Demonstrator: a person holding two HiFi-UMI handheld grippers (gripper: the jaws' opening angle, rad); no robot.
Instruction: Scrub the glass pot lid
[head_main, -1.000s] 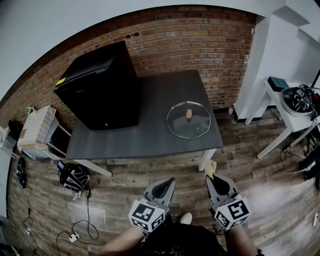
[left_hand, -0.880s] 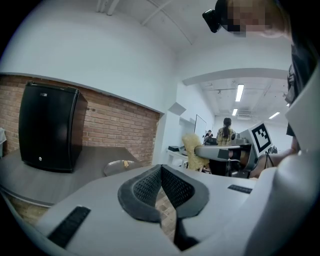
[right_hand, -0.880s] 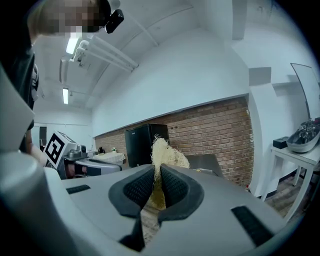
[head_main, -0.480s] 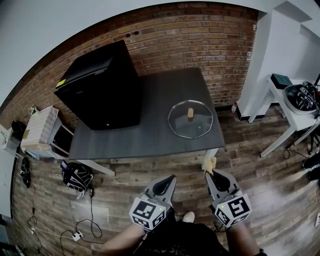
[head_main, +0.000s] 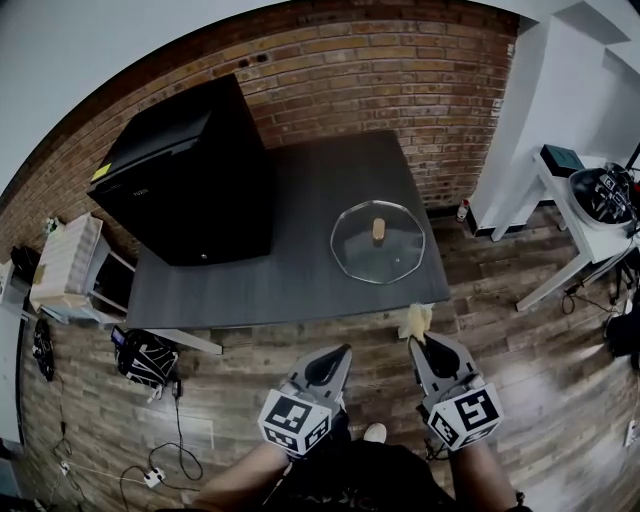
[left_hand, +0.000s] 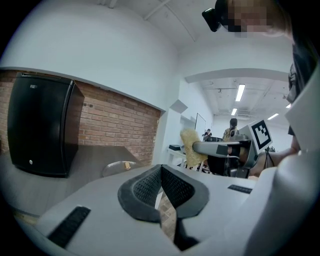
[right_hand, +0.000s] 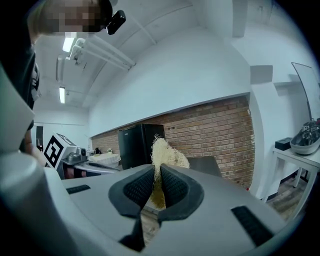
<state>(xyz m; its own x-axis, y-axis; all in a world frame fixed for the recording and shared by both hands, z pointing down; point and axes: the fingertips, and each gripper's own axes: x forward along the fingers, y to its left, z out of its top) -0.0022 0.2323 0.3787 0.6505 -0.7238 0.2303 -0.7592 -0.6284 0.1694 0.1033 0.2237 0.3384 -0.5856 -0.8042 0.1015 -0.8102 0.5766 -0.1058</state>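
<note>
Here the glass pot lid (head_main: 378, 242) lies flat on the grey worktop (head_main: 300, 250), near its front right corner and beside a big black box (head_main: 185, 175), while both claws hang over the wooden floor (head_main: 520, 330), well apart from the lid. The left claw (head_main: 336, 355) is closed up tight with nothing in it, and in its own view the lid is only a thin pale rim, hard to make out. The right claw (head_main: 418, 345) is pinched on a yellow scrubber (head_main: 415, 321), whose bottom part is hidden between the jaws.
</note>
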